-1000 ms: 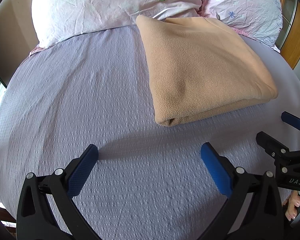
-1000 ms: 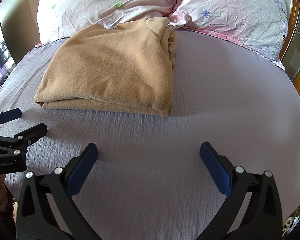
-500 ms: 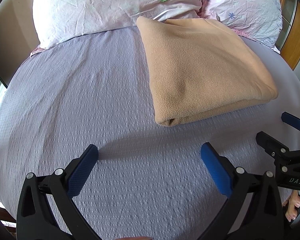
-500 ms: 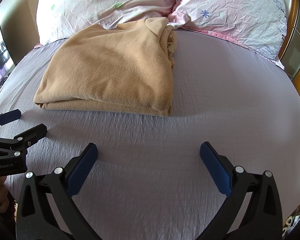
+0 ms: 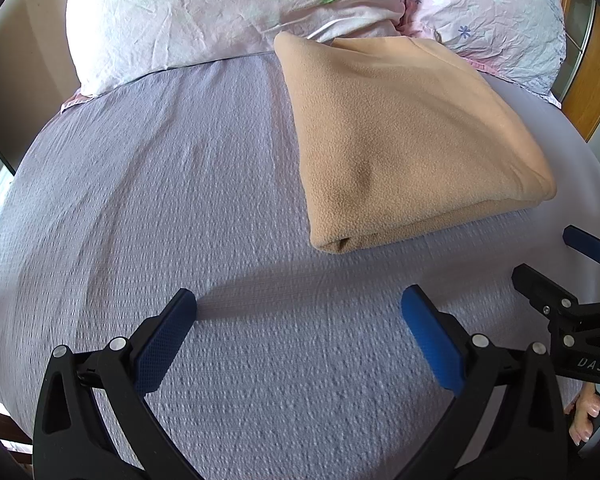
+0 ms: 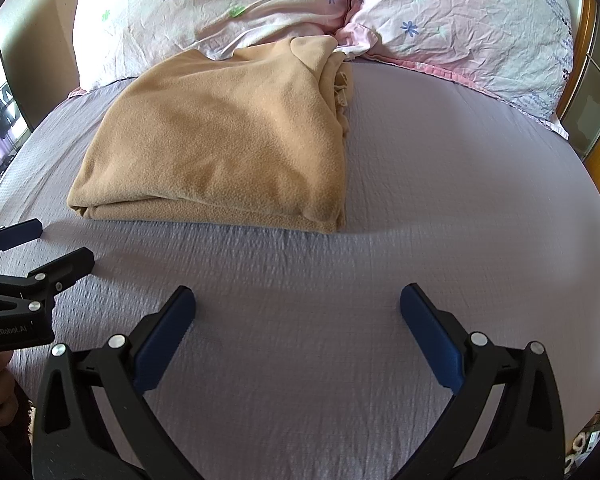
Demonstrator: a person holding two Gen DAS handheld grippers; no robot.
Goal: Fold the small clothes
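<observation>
A tan fleece garment (image 5: 404, 136) lies folded in a thick rectangle on the lilac bed sheet (image 5: 160, 184), its far end against the pillows. It also shows in the right wrist view (image 6: 228, 140). My left gripper (image 5: 298, 332) is open and empty, hovering over bare sheet in front of the fold's near left corner. My right gripper (image 6: 298, 332) is open and empty over the sheet in front of the fold's near right corner. Each gripper shows at the edge of the other's view: the right one (image 5: 556, 264), the left one (image 6: 52, 248).
Two floral pillows (image 6: 220, 4) (image 6: 472, 28) lie along the head of the bed. A wooden frame (image 5: 596, 64) stands at the far right. The bed edge curves down at left and right. A hand (image 5: 584, 412) shows at the lower right.
</observation>
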